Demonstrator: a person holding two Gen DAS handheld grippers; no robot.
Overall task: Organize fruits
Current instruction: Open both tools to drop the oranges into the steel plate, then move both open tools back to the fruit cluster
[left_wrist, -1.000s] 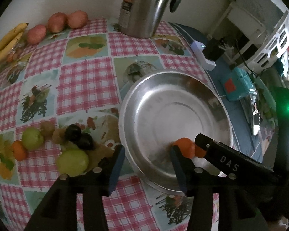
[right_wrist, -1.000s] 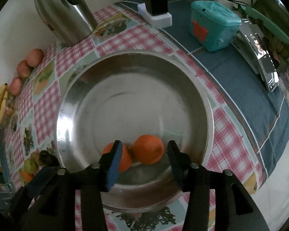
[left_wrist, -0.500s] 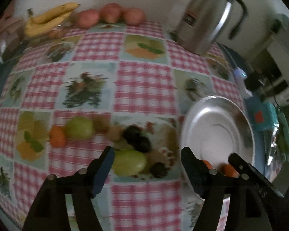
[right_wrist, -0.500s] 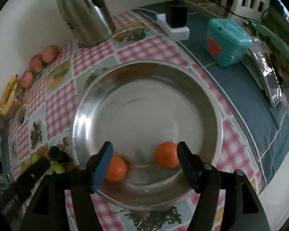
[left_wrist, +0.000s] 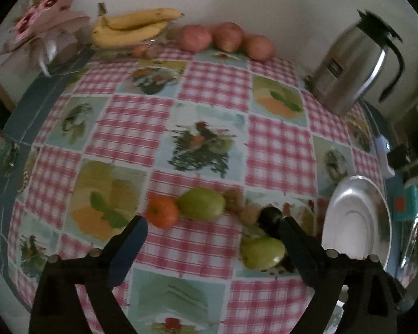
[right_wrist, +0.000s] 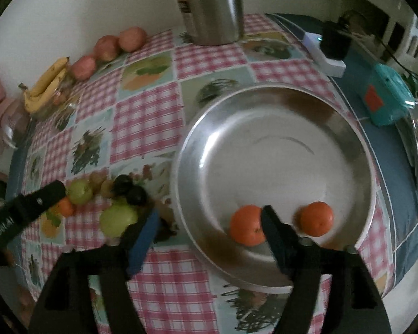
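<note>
1. Round steel bowl (right_wrist: 276,128) on the pink checked tablecloth (right_wrist: 150,117) holds two oranges (right_wrist: 246,228), apart.
2. Right gripper (right_wrist: 209,228): jaws opening, empty, straddling the bowl's left rim.
3. Green, dark and orange fruits (right_wrist: 118,220) lie left of the bowl.

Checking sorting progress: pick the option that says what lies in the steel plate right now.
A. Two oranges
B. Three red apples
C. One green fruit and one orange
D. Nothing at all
A: the right wrist view shows the steel plate holding just two oranges near its front edge, while the green and dark fruits lie on the tablecloth to its left.
</note>
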